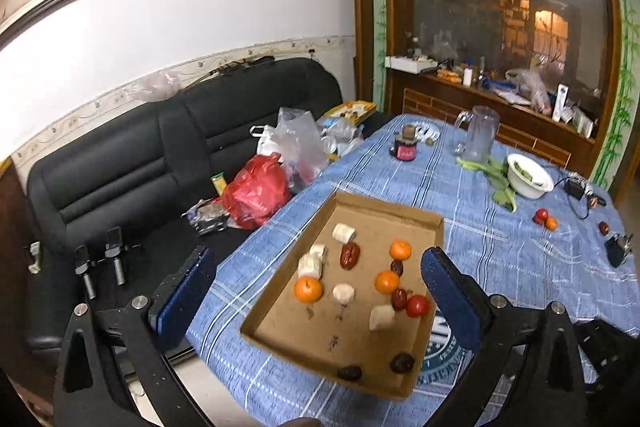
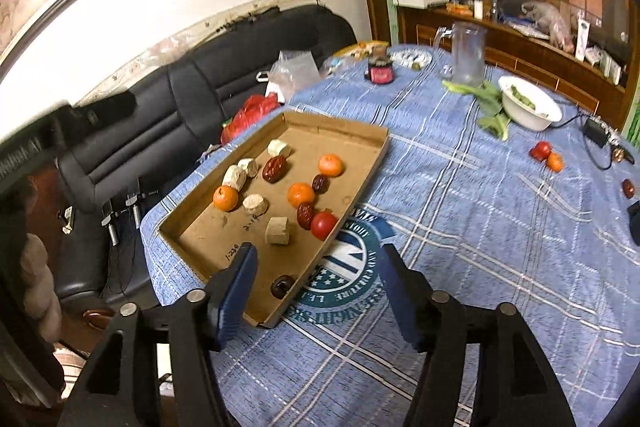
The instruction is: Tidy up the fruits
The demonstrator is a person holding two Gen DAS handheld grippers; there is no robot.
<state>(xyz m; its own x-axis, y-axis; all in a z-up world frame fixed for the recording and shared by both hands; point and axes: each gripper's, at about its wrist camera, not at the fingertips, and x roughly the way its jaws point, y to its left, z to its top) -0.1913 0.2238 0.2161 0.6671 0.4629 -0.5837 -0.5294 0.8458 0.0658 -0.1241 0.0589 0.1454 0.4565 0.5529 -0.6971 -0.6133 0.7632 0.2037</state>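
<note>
Both grippers stand open and hold nothing: the left gripper (image 1: 320,291) at its widest, the right gripper (image 2: 318,285) partly spread. Between and just ahead of their fingers lies the cardboard tray (image 2: 372,163) with oranges (image 2: 331,165), dates (image 2: 275,169), a tomato (image 2: 323,225) and pale chunks (image 2: 277,231) on the blue cloth (image 2: 460,211)

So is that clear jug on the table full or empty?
Empty, as far as shows: the clear jug stands upright beyond the cardboard tray, and no liquid line appears through its frosted wall.
</note>
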